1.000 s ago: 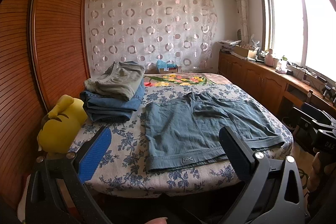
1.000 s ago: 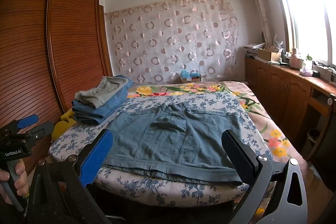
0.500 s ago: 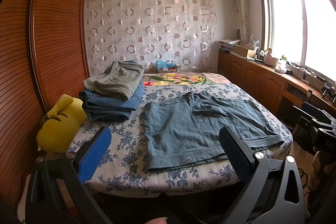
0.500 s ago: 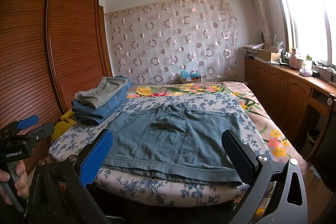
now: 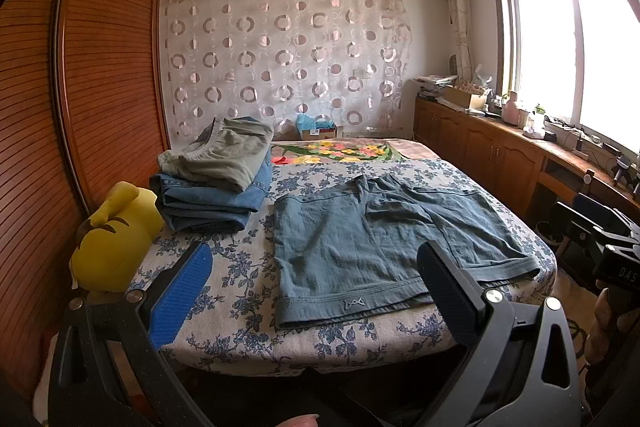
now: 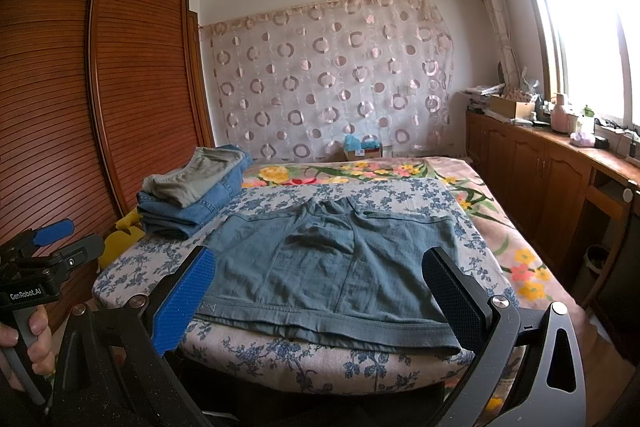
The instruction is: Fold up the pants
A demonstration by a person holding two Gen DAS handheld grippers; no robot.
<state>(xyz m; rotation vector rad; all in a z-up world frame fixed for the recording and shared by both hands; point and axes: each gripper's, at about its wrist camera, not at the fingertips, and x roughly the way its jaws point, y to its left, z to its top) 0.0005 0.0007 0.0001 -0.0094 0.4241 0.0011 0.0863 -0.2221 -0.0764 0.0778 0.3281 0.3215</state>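
A pair of grey-blue crinkled cotton shorts (image 5: 384, 247) lies spread flat near the foot of the bed, both legs opened out side by side, the hems toward the cameras and running just along the mattress edge. A small stitched emblem shows on the hem nearest the left wrist camera. The shorts rest on a beige bedspread printed with blue flowers (image 5: 240, 267), which covers the near half of the bed.

The left gripper (image 5: 316, 279) is held short of the bed edge with its jaws spread wide, nothing between them; its blue pad (image 5: 180, 295) and black pad (image 5: 448, 291) frame the hem. The right gripper (image 6: 320, 291) is likewise wide open and empty, facing the shorts from the other side of the bed foot.

Beside the shorts, toward the slatted brown wooden wardrobe (image 5: 80, 107), sits a stack of folded clothes: olive-grey trousers on blue denim jeans (image 5: 216, 187). A yellow plush toy (image 5: 112, 239) sits at the bed's corner, near that stack. A patterned sheer curtain with circles (image 5: 288, 59) hangs on the far wall.
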